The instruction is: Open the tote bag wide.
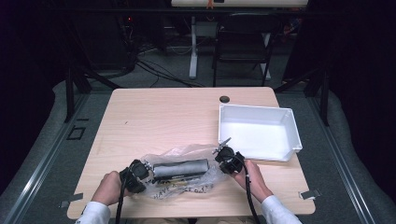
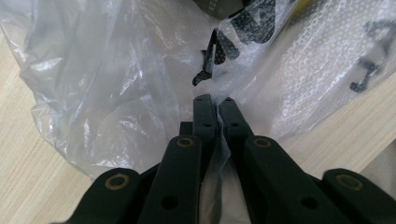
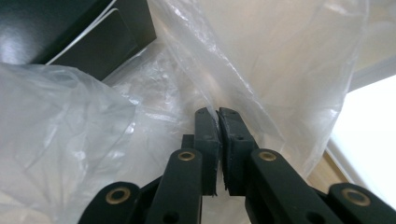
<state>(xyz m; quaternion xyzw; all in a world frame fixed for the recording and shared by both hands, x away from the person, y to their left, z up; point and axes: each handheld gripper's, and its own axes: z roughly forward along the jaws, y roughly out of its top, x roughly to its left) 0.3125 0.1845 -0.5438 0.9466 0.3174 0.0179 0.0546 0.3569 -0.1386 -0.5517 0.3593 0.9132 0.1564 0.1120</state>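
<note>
The clear plastic bag [image 1: 184,175] lies on the table [image 1: 154,116] near its front edge, a dark roll-like item [image 1: 181,167], apparently, inside. The left gripper [image 1: 138,175] pinches the bag's left end, the right gripper [image 1: 227,158] its right; both hands rest low.

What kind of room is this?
Probably a lab or recording studio: one wooden table ringed by black curtains, cables trailing across the floor, and a folding chair behind.
</note>
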